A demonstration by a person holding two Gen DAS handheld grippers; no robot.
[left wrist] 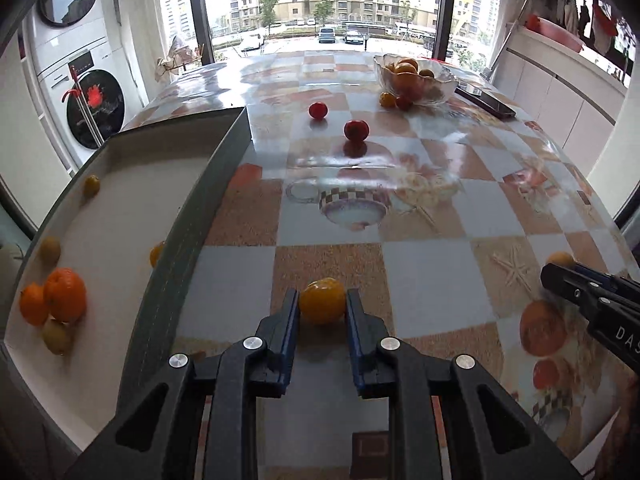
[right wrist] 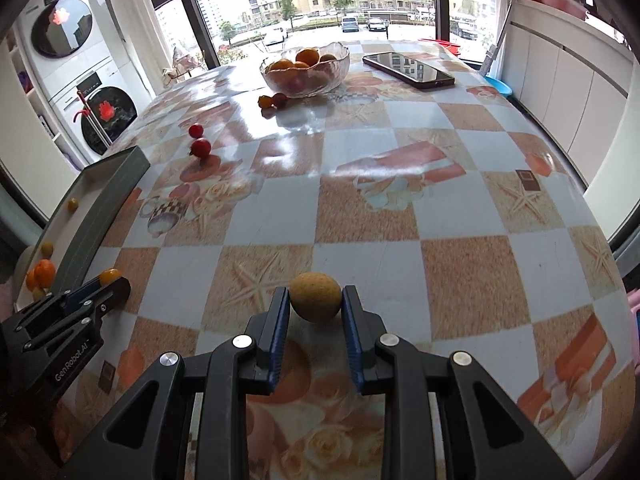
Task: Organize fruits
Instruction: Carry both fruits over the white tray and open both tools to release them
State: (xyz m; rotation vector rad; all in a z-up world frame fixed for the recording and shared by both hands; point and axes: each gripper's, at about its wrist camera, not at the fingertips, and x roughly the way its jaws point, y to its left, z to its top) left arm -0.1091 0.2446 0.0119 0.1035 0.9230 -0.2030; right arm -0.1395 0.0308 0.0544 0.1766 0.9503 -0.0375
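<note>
My left gripper [left wrist: 322,303] is shut on a yellow-orange fruit [left wrist: 322,300], just right of a grey tray [left wrist: 188,216] that holds several oranges [left wrist: 64,294] and small yellow fruits. My right gripper [right wrist: 315,300] is shut on a dull tan round fruit [right wrist: 315,297] above the checked tablecloth. In the left wrist view the right gripper [left wrist: 560,270] shows at the right edge with its fruit [left wrist: 561,259] behind the fingertips. The right wrist view has the left gripper [right wrist: 114,282] at the far left beside the tray [right wrist: 108,196]. Two red tomatoes [left wrist: 356,130] lie mid-table.
A glass bowl [right wrist: 340,58] of oranges stands at the far end, with two small fruits [right wrist: 273,101] at its foot. A dark phone [right wrist: 408,70] lies to its right. Washing machines [left wrist: 76,92] stand past the table's left edge and white cabinets to the right.
</note>
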